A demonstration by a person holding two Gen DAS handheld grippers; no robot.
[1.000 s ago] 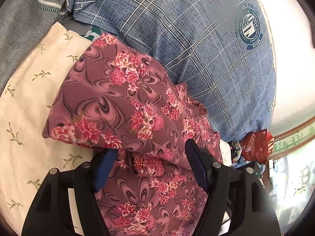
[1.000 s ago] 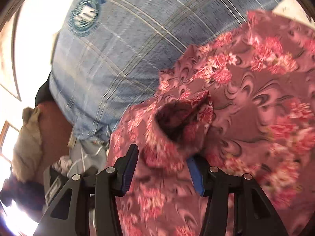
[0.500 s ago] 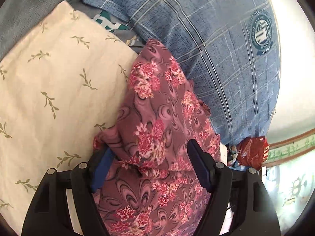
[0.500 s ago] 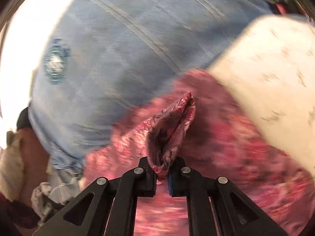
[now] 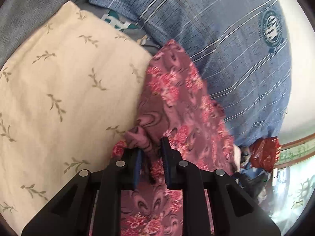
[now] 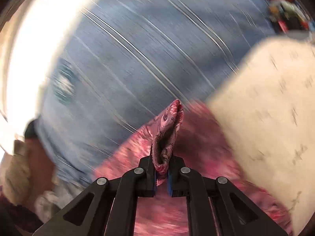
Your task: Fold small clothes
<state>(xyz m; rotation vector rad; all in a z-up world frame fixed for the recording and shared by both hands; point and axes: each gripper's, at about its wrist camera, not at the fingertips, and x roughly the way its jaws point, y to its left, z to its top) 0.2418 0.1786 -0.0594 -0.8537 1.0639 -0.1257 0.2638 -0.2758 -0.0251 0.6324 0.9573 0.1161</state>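
Floral garment (image 5: 177, 106) pinched by both hand-held grippers.
Left hand-held gripper (image 5: 150, 162) and right hand-held gripper (image 6: 162, 172) each clenched on an edge; cloth stretching straight ahead, between cream pillow (image 5: 59, 98) and blue plaid fabric (image 5: 226, 39).

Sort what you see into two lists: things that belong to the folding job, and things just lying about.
Part of the job:
floral garment
left tongs, closing on its bunched fabric
right tongs, shut on a fold of it

Just lying about:
cream leaf-print cloth
blue plaid fabric
red bag
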